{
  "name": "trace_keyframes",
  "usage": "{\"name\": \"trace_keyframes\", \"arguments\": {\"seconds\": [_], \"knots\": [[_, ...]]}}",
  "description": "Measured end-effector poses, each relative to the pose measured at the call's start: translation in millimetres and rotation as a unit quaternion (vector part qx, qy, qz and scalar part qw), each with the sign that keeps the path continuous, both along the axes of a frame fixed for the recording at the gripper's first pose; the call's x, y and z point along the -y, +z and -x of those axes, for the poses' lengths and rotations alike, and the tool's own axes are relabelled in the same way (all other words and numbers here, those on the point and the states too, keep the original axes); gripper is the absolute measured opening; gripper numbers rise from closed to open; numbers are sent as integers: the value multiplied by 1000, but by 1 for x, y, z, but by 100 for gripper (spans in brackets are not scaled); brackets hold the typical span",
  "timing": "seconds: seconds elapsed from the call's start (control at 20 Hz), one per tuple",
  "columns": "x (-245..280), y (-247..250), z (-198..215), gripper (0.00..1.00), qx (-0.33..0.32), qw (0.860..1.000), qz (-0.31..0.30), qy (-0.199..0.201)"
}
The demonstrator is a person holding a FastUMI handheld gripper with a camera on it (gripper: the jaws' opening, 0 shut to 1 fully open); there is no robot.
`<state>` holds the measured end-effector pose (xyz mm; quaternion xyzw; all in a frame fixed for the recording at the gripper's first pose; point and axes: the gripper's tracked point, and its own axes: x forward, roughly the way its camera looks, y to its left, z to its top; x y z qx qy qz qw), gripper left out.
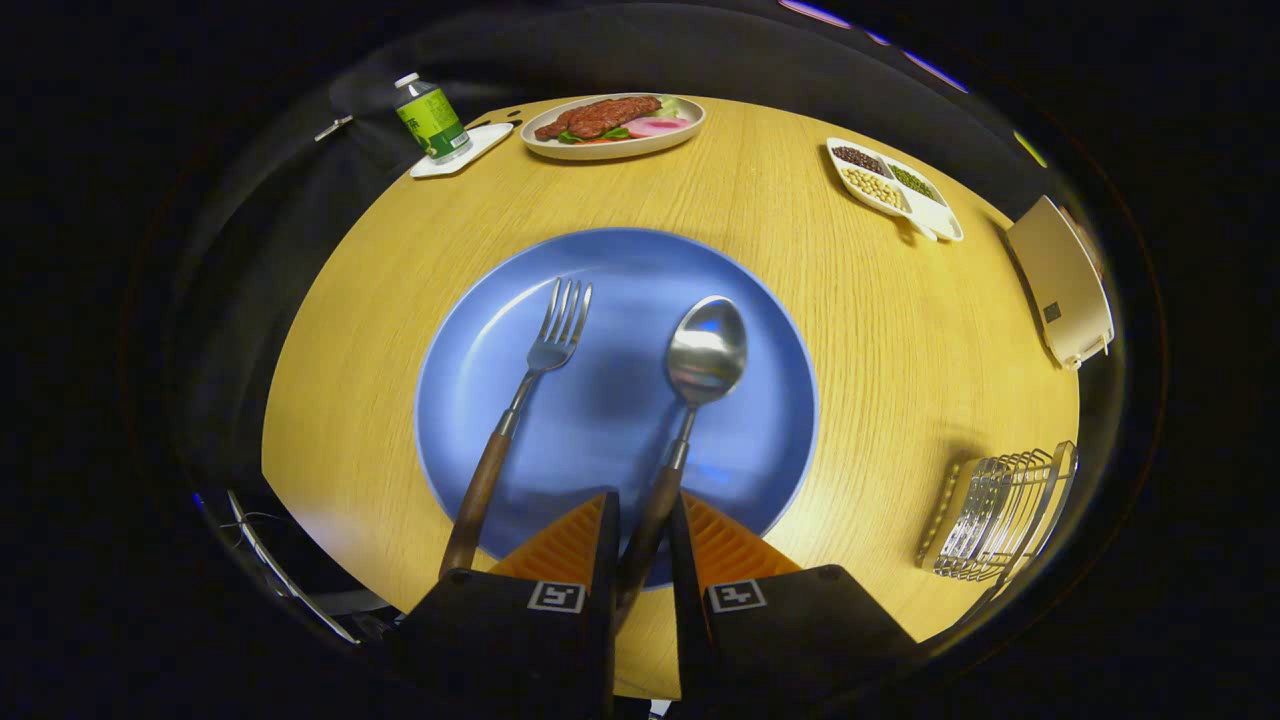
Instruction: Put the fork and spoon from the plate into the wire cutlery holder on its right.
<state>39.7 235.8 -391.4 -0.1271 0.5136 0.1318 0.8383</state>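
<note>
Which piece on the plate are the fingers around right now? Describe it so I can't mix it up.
On the round wooden table lies a big blue plate holding two wood-handled pieces. The gripper has its fingers on either side of the spoon handle. The spoon has a rounded bowl; the fork beside it has tines.

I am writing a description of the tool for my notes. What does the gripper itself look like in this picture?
The gripper has two wedge-shaped fingers with ridged, stepped faces. Each sits on a dark, blocky base, and each base carries a small square black-and-white marker near its inner edge. No cable or sleeve can be made out.
</note>
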Motion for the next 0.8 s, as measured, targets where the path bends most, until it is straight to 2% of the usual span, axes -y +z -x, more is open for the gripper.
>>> {"name": "trace_keyframes", "arguments": {"seconds": [0.05, 0.1, 0.4, 0.45, 0.8], "knots": [[0, 1, -4, 17, 5, 1000, -8, 1], [2, 1, -3, 14, 1, 1000, -10, 4], [-2, 10, 7, 8, -21, 998, -54, 33], [-1, 16, 6, 5, -15, 997, -61, 33], [43, 81, 27, 5, -14, 996, -74, 54]]}}
